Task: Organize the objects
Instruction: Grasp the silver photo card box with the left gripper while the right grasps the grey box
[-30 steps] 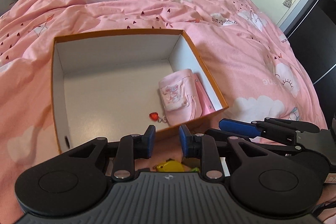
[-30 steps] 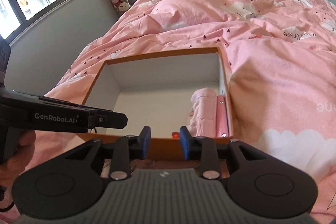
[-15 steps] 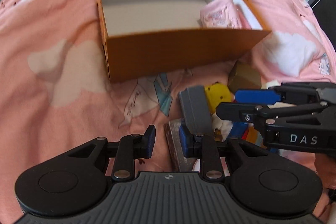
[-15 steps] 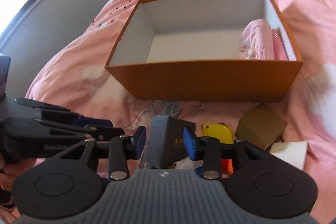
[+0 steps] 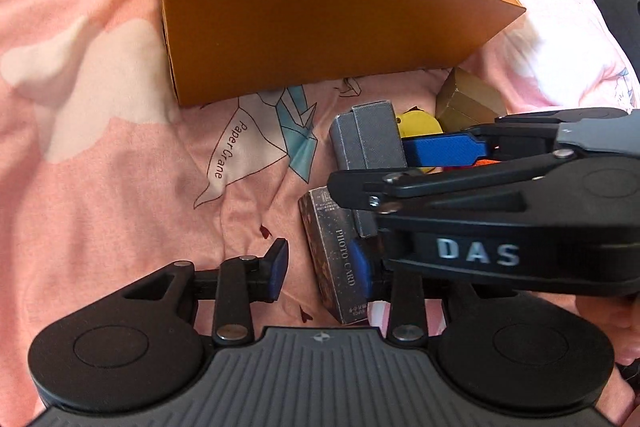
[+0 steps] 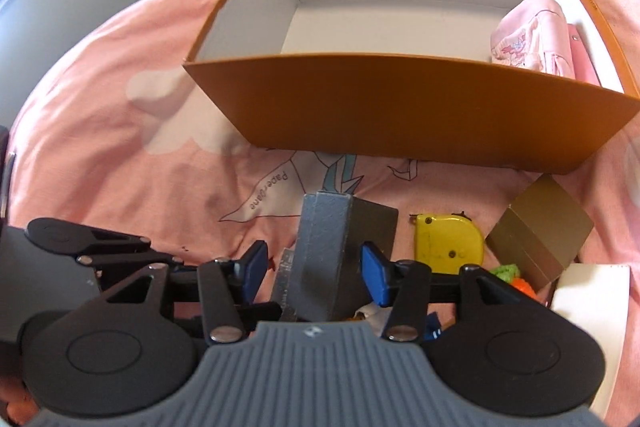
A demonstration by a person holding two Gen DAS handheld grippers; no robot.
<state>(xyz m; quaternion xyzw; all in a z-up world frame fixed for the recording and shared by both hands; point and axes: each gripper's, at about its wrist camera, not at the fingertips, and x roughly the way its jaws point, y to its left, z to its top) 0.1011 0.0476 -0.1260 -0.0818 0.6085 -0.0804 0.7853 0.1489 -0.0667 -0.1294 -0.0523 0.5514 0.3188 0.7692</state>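
Pink bedspread (image 5: pixel 100 147) fills more of both views than before. Left gripper (image 5: pixel 320 269) gapes beside the photo-card box (image 5: pixel 332 251); right gripper (image 6: pixel 314 273) now straddles the grey box (image 6: pixel 324 251), jaws apart.

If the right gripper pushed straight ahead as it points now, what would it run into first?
The grey box, standing between the open fingers of the right gripper; beyond it, probably the orange box's near wall.

Pink bedspread (image 6: pixel 100 131) printed with white clouds and a "Paper Crane" drawing (image 5: pixel 260 143). Directly on it: open orange box (image 6: pixel 400 107), grey box (image 6: pixel 332 247), dark "PHOTO CARD" box (image 5: pixel 336 259), yellow tape measure (image 6: pixel 448 243), olive-brown carton (image 6: pixel 540 235), white pad (image 6: pixel 592 307). All clustered just before the orange box.
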